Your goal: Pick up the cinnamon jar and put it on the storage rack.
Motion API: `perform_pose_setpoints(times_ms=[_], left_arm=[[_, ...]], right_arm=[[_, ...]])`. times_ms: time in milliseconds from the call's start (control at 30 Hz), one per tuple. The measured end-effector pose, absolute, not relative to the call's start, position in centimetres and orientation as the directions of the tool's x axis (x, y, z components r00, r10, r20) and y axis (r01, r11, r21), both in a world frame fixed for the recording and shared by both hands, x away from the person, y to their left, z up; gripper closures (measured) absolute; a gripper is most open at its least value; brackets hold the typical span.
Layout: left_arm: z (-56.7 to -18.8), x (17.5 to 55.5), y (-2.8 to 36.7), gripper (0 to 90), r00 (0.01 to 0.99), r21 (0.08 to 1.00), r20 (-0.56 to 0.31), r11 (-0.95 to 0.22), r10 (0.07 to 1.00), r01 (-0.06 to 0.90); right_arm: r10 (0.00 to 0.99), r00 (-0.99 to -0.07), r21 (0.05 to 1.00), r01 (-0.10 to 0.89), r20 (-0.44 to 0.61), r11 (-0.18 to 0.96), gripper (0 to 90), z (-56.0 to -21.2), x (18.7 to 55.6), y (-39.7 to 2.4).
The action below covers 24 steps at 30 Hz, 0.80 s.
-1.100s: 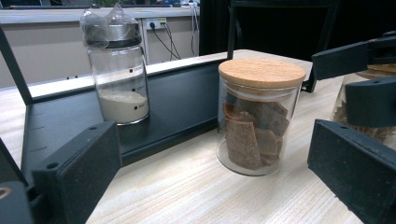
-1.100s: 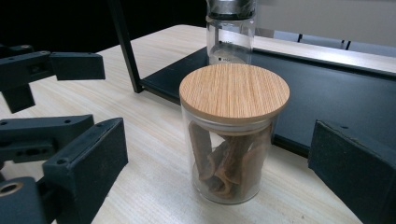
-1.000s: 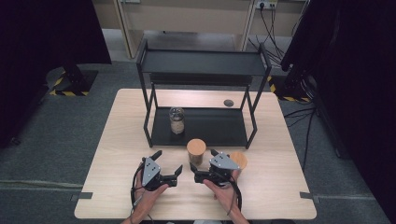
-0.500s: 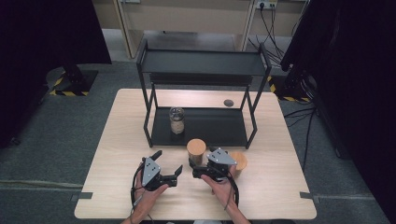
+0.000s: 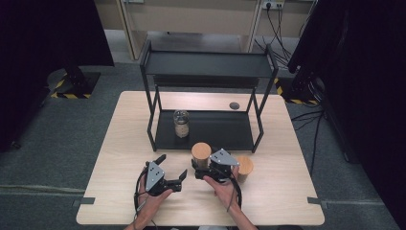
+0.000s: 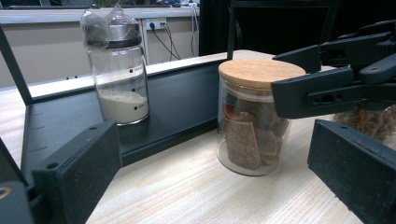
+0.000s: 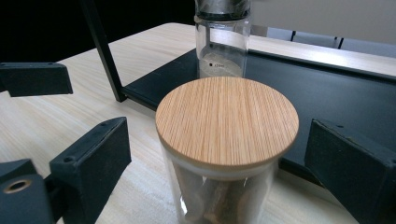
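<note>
Jar point(image 7: 227, 140) with the wooden lid stands on the table point(image 5: 119, 143) between my right gripper's point(image 5: 200, 168) jaws, which have just been closing without touching it. My left gripper point(image 5: 173, 175) gapes beside it. Beyond the jar lies the shelf's point(image 5: 210, 129) front edge.

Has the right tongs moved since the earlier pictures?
Yes. The right tongs shifted left, away from the second wooden-lidded jar, and its jaws, just closing, now flank the wooden-lidded glass jar.
</note>
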<state>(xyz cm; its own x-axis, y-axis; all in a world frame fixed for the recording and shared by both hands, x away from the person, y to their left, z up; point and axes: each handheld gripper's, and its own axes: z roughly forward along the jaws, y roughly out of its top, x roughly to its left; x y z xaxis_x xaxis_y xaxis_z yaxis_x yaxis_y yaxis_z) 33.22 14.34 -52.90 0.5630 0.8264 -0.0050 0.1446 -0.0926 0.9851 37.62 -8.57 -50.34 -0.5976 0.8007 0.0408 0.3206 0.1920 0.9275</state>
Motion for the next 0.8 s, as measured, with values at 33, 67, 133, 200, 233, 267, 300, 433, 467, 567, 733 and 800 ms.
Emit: perform_pose_setpoints(times_ms=[33,67,133,200,233,267,300,433,467,567,733,800], left_arm=[[-52.9,33.2,14.3,2.4,0.563,0.985,-0.005,-0.093,0.826,0.144],[-52.9,33.2,14.3,2.4,0.563,0.985,-0.004,-0.093,0.826,0.144],[-52.9,33.2,14.3,2.4,0.563,0.985,-0.005,-0.092,0.826,0.144],[-52.9,33.2,14.4,2.4,0.564,0.985,-0.005,-0.093,0.826,0.145],[-52.9,33.2,14.4,2.4,0.564,0.985,-0.006,-0.093,0.826,0.145],[-52.9,33.2,14.4,2.4,0.564,0.985,-0.005,-0.093,0.826,0.145],[-52.9,33.2,14.4,2.4,0.564,0.985,-0.005,-0.093,0.826,0.145],[-52.9,33.2,14.4,2.4,0.564,0.985,-0.006,-0.092,0.826,0.145],[-52.9,33.2,14.4,2.4,0.564,0.985,-0.006,-0.091,0.826,0.144],[-52.9,33.2,14.4,2.4,0.564,0.985,-0.006,-0.091,0.826,0.144],[-52.9,33.2,14.4,2.4,0.564,0.985,-0.006,-0.091,0.826,0.144],[-52.9,33.2,14.4,2.4,0.564,0.985,-0.006,-0.091,0.826,0.144]], right_arm=[[0.802,-0.596,0.927,0.321,0.037,0.195,8.1,-50.4,37.7,-8.5],[0.802,-0.596,0.926,0.322,0.036,0.197,8.2,-50.4,37.8,-8.4],[0.805,-0.592,0.923,0.332,0.041,0.197,8.5,-50.5,38.0,-8.3],[0.805,-0.592,0.919,0.339,0.043,0.201,9.1,-50.7,38.2,-8.2],[0.806,-0.591,0.918,0.34,0.039,0.205,9.2,-50.7,38.2,-8.2],[0.807,-0.589,0.917,0.342,0.038,0.206,9.5,-50.8,38.3,-8.1],[0.807,-0.589,0.916,0.342,0.036,0.209,10.4,-50.9,38.4,-8.1],[0.808,-0.589,0.913,0.346,0.03,0.218,12.9,-51.1,38.7,-7.9],[0.808,-0.589,0.912,0.346,0.027,0.221,13.6,-51.2,38.7,-7.8],[0.81,-0.586,0.91,0.349,0.025,0.224,15.9,-51.2,38.9,-7.8],[0.808,-0.589,0.905,0.359,0.029,0.229,20.2,-51.4,39.2,-7.7],[0.806,-0.591,0.903,0.363,0.033,0.23,21.9,-51.5,39.3,-7.8]])
